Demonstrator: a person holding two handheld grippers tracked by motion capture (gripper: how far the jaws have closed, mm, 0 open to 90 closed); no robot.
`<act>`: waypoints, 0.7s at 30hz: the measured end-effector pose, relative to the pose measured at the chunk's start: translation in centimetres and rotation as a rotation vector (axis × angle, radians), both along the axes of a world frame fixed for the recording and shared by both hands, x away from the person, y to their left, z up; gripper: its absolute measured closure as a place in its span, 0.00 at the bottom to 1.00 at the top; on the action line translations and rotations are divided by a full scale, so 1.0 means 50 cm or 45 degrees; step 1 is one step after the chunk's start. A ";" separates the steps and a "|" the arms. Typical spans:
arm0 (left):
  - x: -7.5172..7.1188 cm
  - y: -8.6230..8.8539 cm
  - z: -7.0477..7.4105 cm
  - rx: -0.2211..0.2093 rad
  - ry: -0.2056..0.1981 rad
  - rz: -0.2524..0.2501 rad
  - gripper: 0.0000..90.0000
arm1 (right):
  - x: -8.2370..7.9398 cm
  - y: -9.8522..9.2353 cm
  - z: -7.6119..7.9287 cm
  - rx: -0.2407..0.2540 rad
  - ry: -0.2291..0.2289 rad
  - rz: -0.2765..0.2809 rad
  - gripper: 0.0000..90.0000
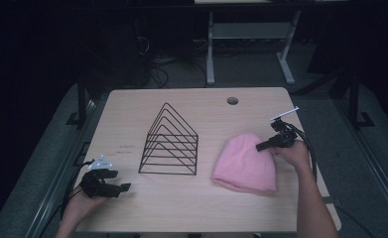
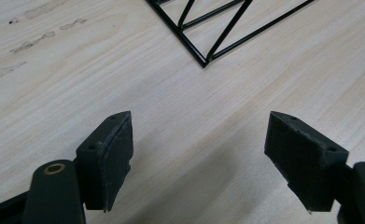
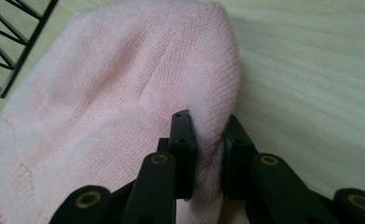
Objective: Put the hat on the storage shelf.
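A pink knitted beanie (image 1: 244,162) lies flat on the right half of the wooden table (image 1: 132,134). My right gripper (image 1: 262,146) is at the beanie's far right edge, and in the right gripper view (image 3: 208,140) both pads pinch a fold of the pink knit (image 3: 124,93) between them. A black wire rack (image 1: 170,142) made of triangular frames stands at the table's middle. My left gripper (image 1: 124,188) rests near the front left corner, its jaws wide apart over bare wood in the left gripper view (image 2: 199,154), with the rack's corner (image 2: 203,58) ahead of them.
A round cable hole (image 1: 232,100) sits near the table's far edge. Beyond the table stand another desk's white legs (image 1: 210,54) and dark floor. Bare wood lies between the rack and the beanie and along the front edge.
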State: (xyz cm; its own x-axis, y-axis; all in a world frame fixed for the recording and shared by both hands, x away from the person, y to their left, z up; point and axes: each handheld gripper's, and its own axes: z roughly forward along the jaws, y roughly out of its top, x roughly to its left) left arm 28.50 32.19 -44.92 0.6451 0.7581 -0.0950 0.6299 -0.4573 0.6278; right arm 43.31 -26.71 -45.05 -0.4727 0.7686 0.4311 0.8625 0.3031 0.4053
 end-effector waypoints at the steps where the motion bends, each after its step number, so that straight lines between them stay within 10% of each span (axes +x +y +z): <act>1: 0.000 0.000 0.000 0.000 0.000 -0.001 0.26 | -0.001 -0.002 0.002 0.008 0.002 0.000 0.86; 21: -0.007 -0.017 0.018 -0.039 0.009 -0.024 0.26 | -0.064 -0.034 0.117 0.159 -0.206 0.051 0.88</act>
